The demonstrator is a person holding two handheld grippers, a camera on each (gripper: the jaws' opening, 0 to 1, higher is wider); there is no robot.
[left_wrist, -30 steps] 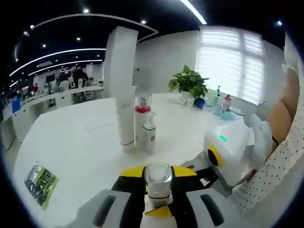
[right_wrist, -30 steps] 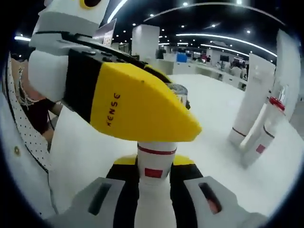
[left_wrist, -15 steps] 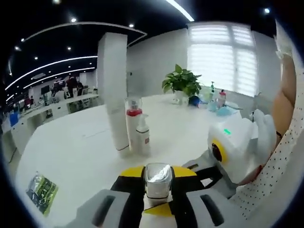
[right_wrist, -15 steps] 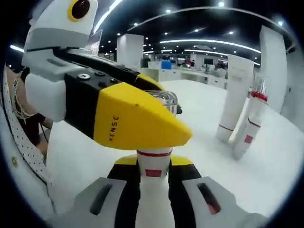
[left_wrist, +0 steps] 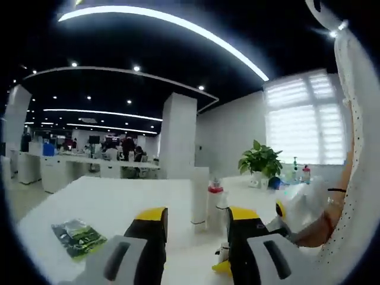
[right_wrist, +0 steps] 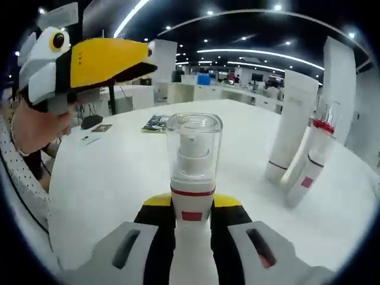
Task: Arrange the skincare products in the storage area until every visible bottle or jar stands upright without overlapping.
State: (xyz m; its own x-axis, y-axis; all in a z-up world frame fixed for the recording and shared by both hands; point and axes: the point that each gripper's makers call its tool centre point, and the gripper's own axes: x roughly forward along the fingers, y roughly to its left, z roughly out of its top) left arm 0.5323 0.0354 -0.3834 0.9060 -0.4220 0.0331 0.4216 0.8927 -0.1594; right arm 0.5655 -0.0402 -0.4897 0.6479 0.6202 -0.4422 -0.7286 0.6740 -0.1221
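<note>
White and wide, the worktop (right_wrist: 119, 172) sat in a big office with a dark ceiling and bright strip lights. Desks and people were far off at the back, too small to make out.

The right claw (right_wrist: 191, 237) was clenched on a white bottle (right_wrist: 193, 178). The bottle stood up straight between the jaws. It had a red band and a clear cap on top. The jaws had yellow tips and pressed on both sides of it.

Past the bottle and to its right, a tall white tube (right_wrist: 291, 127) stood on the worktop. Just beside the tube stood two thin bottles (right_wrist: 312, 160). One had a red collar under a clear top. They were very close to the tube, and I cannot tell if they touched it.

The left claw (left_wrist: 196, 237) was released, with a gap between its jaws and nothing in it. In the right gripper view it hung up high, left of the bottle, with its yellow tip pointing right.

In the left gripper view the tube (left_wrist: 200, 199) and thin bottles (left_wrist: 215, 205) stood ahead, close together. A green packet (left_wrist: 77, 236) lay flat on the worktop, well left of the tube. A potted plant (left_wrist: 261, 165) stood far behind, near the window.
</note>
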